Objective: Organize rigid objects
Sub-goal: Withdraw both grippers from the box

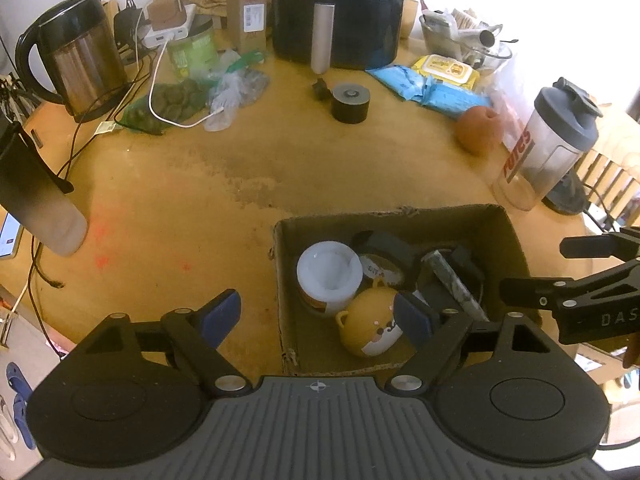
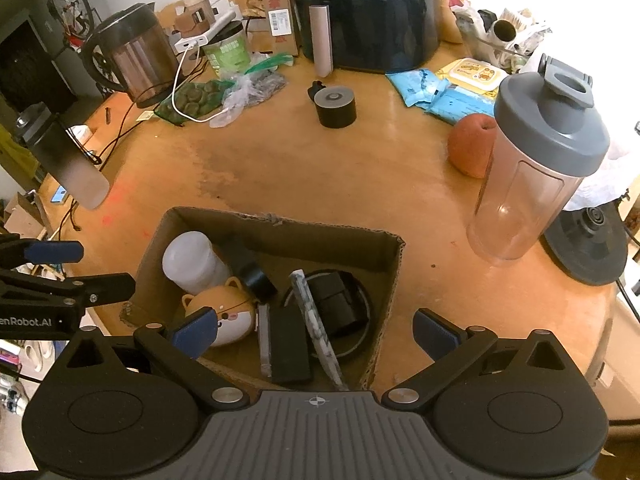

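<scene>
A brown cardboard box (image 1: 508, 236) (image 2: 384, 276) stands on the wooden table near its front edge. It holds a white-lidded jar (image 1: 329, 270) (image 2: 192, 258), a yellow dog-face case (image 1: 370, 330) (image 2: 232, 320), black tape, a marbled flat piece (image 2: 314, 320) and black items. My left gripper (image 1: 318, 316) is open and empty, over the box's left wall. My right gripper (image 2: 316, 332) is open and empty, over the box's near side. A black cylinder (image 1: 351, 103) (image 2: 335, 107) stands alone farther back.
A shaker bottle (image 1: 548, 144) (image 2: 536, 168) and an apple (image 1: 478, 128) (image 2: 468, 146) stand right. A kettle (image 1: 78, 64) (image 2: 132, 52), air fryer (image 1: 340, 8) (image 2: 368, 12), cables, bags and blue packets line the back. A dark tumbler (image 1: 32, 196) (image 2: 68, 160) is at left.
</scene>
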Tool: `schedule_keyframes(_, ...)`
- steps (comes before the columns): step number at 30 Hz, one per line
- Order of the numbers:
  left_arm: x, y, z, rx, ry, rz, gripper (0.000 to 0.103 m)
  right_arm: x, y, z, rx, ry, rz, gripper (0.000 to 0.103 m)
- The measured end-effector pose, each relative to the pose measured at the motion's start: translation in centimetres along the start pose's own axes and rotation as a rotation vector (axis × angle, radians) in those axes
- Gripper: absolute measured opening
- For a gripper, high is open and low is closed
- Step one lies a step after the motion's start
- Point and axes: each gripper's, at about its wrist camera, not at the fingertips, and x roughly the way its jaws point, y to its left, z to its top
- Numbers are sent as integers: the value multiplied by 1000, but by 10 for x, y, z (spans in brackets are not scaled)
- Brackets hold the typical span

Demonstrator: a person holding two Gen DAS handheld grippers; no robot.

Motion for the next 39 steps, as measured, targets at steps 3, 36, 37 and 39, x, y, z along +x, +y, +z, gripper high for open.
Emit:
schedule_keyframes(3,2,1,3,4,1,-6,84,2,-2,1,6,1,-13,103)
schedule_keyframes(36,26,23,55,21,-73,-16,84,22,3,49,-14,-51,-48,103)
schedule_keyframes(37,27,23,57,22,-80,-15,84,23,4,54,-18,-54,-49,103)
schedule_keyframes(39,30,23,63,29,-92,0,84,25,4,63,-21,-59,-47,103)
